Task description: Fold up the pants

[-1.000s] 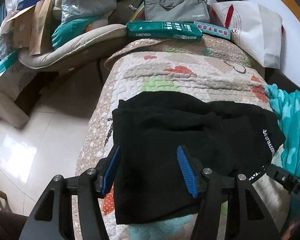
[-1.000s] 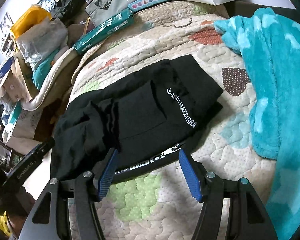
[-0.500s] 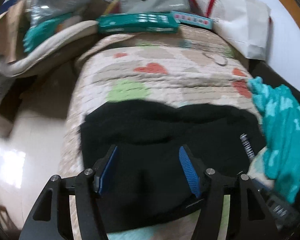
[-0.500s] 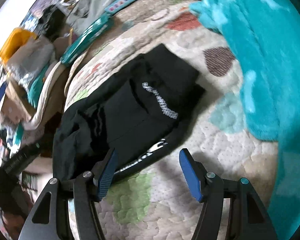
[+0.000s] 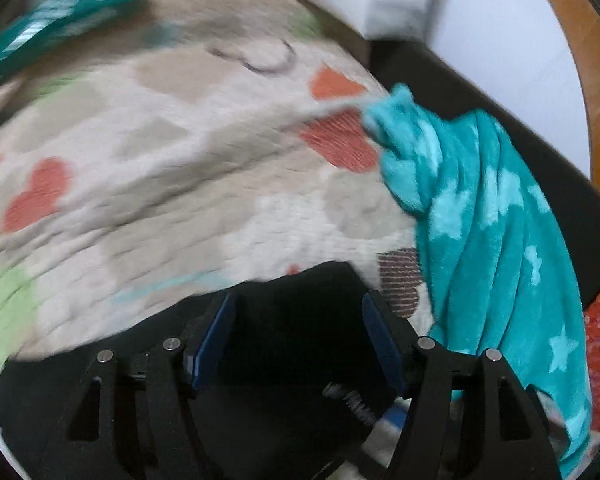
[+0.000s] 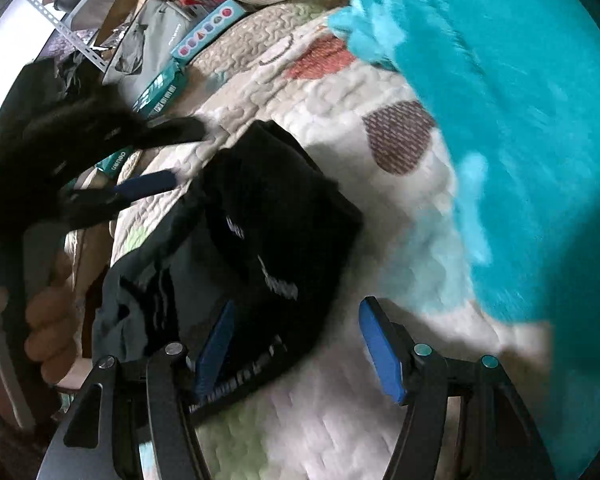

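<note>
We see the folded black pants (image 5: 300,320) on the bed's quilt (image 5: 180,184), under our left claw (image 5: 296,340), whose jaws have just been opening and grip nothing. Our right claw (image 6: 296,344) hangs open over their near edge; only its view shows the left hand (image 6: 52,320).

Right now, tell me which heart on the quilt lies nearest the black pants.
The brown striped heart, beside the teal blanket; the orange hearts lie farther from the pants.
</note>
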Demonstrator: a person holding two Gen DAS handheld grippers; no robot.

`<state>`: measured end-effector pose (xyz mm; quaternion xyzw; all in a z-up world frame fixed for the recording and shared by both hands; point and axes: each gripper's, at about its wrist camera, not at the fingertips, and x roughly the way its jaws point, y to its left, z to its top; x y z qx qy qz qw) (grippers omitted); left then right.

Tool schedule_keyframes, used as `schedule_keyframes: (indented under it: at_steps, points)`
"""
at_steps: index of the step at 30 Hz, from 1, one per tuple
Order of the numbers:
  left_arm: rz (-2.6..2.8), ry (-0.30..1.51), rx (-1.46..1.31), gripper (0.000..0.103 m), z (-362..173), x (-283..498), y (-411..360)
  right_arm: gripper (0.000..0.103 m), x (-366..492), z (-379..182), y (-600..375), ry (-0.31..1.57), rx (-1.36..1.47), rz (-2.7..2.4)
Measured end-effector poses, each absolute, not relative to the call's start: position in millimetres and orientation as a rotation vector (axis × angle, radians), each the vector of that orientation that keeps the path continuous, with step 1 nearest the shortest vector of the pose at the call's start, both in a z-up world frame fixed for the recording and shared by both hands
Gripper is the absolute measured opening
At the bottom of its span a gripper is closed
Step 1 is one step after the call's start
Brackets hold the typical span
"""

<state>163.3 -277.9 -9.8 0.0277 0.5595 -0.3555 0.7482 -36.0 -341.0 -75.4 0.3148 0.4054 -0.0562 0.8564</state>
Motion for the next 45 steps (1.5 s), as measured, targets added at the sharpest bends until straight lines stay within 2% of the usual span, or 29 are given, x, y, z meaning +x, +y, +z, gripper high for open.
schedule_keyframes:
  at_steps: [8, 11, 12, 13, 14, 15, 16, 18, 33, 40, 45]
  points:
    - [-0.814, 1.318, 0.23, 0.07, -48.5, 171.0, -333.4, 0.071, -13.8, -81.4, -335.6, 0.822, 0.597, -0.131]
    - [-0.791, 1.299, 0.322, 0.07, -54.3, 161.4, -344.4, 0.072, -8.2, -81.0, -333.8, 0.819, 0.582, -0.126]
    - [-0.784, 1.284, 0.352, 0.066, -53.3, 156.7, -346.9, 0.066, -7.7, -80.2, -334.6, 0.82, 0.593, -0.117]
    - [-0.775, 1.273, 0.37, 0.05, -52.7, 153.8, -347.9, 0.057, -6.9, -80.1, -336.1, 0.826, 0.61, -0.108]
    - [-0.749, 1.247, 0.411, 0.042, -51.4, 149.8, -347.3, 0.036, -6.2, -80.5, -338.6, 0.84, 0.629, -0.106]
    - [-0.744, 1.237, 0.42, 0.033, -50.3, 148.3, -345.6, 0.031, -6.7, -80.6, -342.1, 0.843, 0.654, -0.101]
    - [-0.752, 1.239, 0.401, 0.028, -48.5, 148.0, -341.8, 0.029, -7.6, -79.9, -344.9, 0.841, 0.681, -0.094]
    - [-0.757, 1.245, 0.336, 0.026, -41.8, 148.3, -329.8, 0.025, -8.1, -74.8, -345.7, 0.831, 0.688, -0.08]
    - [-0.752, 1.152, 0.08, 0.025, 33.3, 138.8, -248.3, 0.022, -22.1, -12.1, -310.8, 0.727, 0.533, 0.05]
    - [-0.734, 1.103, -0.179, 0.025, 63.8, 132.2, -159.5, 0.022, -29.4, 29.2, -249.1, 0.696, 0.308, 0.166]
    - [-0.674, 1.086, -0.348, 0.025, 55.6, 129.5, -83.8, 0.022, -23.6, 39.7, -190.7, 0.716, 0.145, 0.264]
